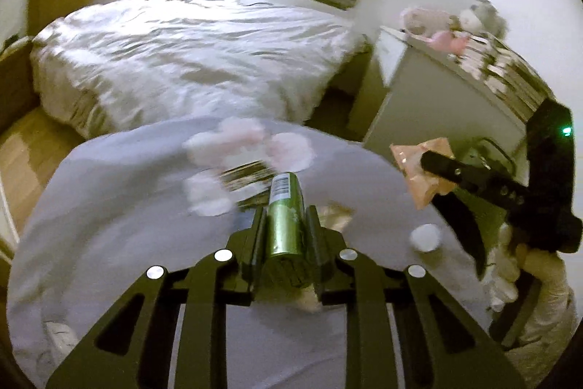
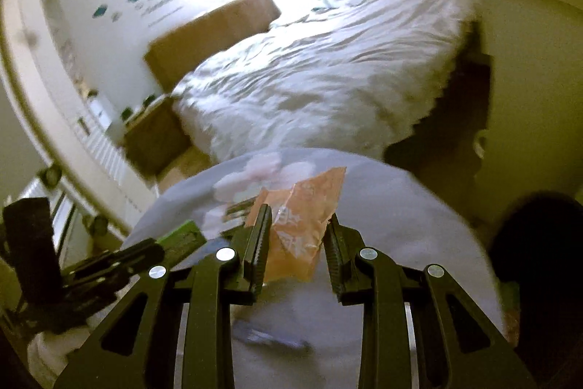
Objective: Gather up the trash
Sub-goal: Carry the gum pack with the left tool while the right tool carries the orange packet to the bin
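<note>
A can (image 1: 286, 217) sits between the left gripper's (image 1: 286, 225) fingers above a round table (image 1: 127, 206), a bed (image 1: 189, 61) behind, a wrapper (image 1: 424, 174) to its right.

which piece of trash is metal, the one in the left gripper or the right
The green can in the left gripper; the right gripper holds a crinkled orange wrapper.

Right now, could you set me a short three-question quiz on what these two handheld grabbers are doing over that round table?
1. True or false: the left gripper grips a green metal can.
2. What does the right gripper hold: A, white tissue; B, crumpled orange plastic wrapper; C, nothing?
3. Fill in: the round table wears a pale grey ____.

Key: 1 true. 2 B. 3 cloth.
</note>
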